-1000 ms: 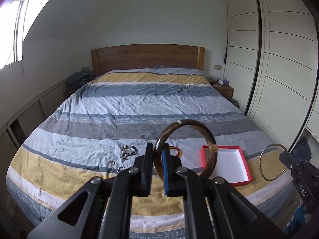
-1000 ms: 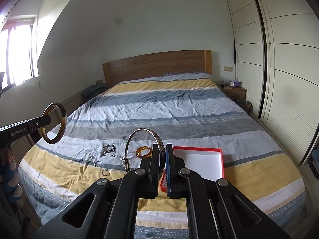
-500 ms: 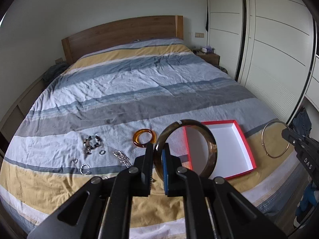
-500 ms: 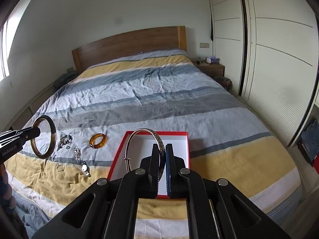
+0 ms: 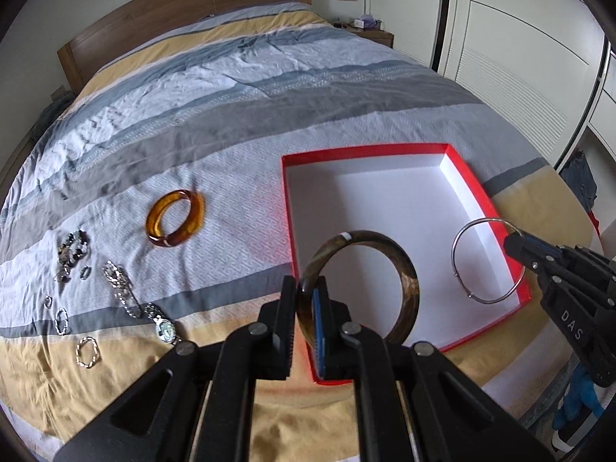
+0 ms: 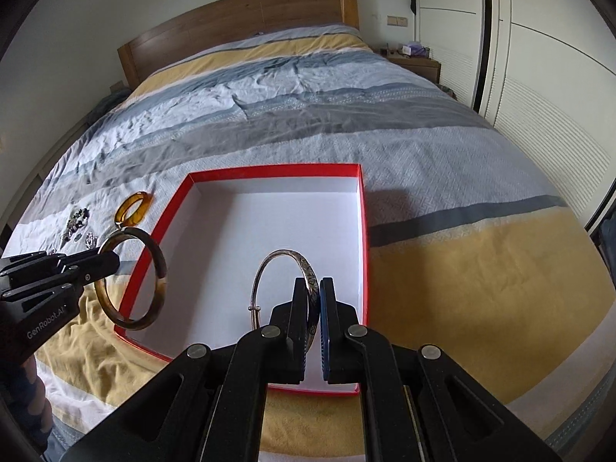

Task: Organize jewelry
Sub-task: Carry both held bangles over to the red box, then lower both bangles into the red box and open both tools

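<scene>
My left gripper [image 5: 306, 288] is shut on a dark brown bangle [image 5: 406, 269] and holds it upright over the near left part of the red box with a white inside [image 5: 385, 200]. My right gripper [image 6: 315, 288] is shut on a thin silver bangle [image 6: 265, 269] above the same box [image 6: 269, 231]. The silver bangle also shows in the left wrist view [image 5: 460, 238], over the box's right rim. The brown bangle shows in the right wrist view [image 6: 156, 254], at the box's left rim. An amber bangle [image 5: 175, 223] lies on the bed left of the box.
Small jewelry lies on the striped bedspread [image 5: 231, 96] at the left: a bead bracelet [image 5: 73, 248], a chain with a watch [image 5: 154, 315] and small rings [image 5: 86, 352]. A wooden headboard [image 6: 238, 27] is at the far end. White wardrobe doors [image 6: 539, 57] stand on the right.
Both grippers have moved forward and down toward the bed with their bangles. The box now lies right under them and looks much larger.
</scene>
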Available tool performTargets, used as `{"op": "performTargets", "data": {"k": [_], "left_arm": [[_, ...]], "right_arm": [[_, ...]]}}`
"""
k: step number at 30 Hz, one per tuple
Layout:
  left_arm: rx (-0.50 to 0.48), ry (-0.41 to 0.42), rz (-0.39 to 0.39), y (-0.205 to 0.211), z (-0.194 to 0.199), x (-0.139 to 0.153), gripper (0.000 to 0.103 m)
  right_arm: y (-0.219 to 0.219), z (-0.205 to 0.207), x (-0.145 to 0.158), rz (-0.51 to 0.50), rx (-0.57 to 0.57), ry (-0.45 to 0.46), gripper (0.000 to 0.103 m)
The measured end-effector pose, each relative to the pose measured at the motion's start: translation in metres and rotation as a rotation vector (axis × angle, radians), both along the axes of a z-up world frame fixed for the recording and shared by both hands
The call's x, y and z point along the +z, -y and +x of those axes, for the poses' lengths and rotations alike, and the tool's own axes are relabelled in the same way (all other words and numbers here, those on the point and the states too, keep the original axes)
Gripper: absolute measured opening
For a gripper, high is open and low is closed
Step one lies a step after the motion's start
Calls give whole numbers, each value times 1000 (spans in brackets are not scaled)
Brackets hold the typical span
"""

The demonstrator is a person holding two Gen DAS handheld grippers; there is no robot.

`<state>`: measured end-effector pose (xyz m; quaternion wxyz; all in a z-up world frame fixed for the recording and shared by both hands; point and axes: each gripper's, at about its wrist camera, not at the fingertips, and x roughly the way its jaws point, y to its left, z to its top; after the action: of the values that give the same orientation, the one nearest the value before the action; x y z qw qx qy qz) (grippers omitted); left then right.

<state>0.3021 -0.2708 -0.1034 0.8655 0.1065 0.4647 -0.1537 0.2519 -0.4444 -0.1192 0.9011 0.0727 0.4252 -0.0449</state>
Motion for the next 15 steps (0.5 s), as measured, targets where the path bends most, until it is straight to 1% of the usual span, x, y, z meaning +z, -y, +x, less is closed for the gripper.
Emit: {"op": "performTargets", "data": {"k": [6,9,11,15], "left_arm": [[7,-69,14,12,5,-33,8],[10,-77,20,13,4,-40,8],[11,-101,24,16,5,-45,8],[60,-157,40,12,6,-60,10]], "right_arm": [[9,4,-20,22,-2,-38,6],[9,4,-25,30,4,-49,6],[7,4,-29,26,10,-63,6],[2,5,-36,17,36,-90,4]]}}
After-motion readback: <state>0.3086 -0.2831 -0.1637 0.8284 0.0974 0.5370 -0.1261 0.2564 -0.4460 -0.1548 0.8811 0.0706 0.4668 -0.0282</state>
